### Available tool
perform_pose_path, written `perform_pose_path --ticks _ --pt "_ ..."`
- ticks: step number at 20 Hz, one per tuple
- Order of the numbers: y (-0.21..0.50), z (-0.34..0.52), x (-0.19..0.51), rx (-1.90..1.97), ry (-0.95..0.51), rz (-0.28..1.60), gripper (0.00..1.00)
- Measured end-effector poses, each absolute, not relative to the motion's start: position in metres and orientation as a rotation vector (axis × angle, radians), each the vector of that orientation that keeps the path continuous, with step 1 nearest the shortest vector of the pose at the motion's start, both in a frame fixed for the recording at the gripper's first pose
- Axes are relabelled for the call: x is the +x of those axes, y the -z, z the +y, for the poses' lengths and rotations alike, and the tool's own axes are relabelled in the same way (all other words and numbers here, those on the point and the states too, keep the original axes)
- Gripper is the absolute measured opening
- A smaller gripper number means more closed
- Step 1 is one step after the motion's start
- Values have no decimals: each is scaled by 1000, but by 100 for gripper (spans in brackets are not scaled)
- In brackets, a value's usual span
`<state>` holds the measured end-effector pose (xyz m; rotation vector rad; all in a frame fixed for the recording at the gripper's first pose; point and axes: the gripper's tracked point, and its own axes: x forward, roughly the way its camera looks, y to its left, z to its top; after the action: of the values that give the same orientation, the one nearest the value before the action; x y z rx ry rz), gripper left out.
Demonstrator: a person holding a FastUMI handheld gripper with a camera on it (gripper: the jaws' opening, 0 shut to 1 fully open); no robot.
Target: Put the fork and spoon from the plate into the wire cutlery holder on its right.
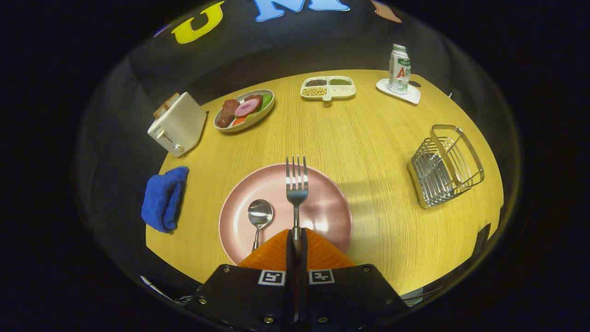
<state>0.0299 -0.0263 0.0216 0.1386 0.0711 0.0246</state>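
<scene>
The gripper is seen with its jaws closed on the handle of the fork, which is pinched between the two fingers and points straight ahead, tines away. Whether the fork is lifted clear or resting on the dish cannot be told from this angle. Beneath it the pink plate is set on the wooden bench. The spoon is laid on the plate just to the left of the fork, bowl forward, its handle end hidden behind the left finger. The wire cutlery holder is placed well apart to the right of the plate. A blue cloth is found at the bench's left edge, with a toaster beyond it. Further off are seen a plate of food, a divided tray and a can on a white coaster.
</scene>
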Motion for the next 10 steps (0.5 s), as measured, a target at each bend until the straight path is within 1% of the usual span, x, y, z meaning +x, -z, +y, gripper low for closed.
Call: perform_pose_path --ticks 6,10 --pt "-53 -89 -10 200 44 -23 4" --pt "-51 -147 -36 251 127 -40 4"
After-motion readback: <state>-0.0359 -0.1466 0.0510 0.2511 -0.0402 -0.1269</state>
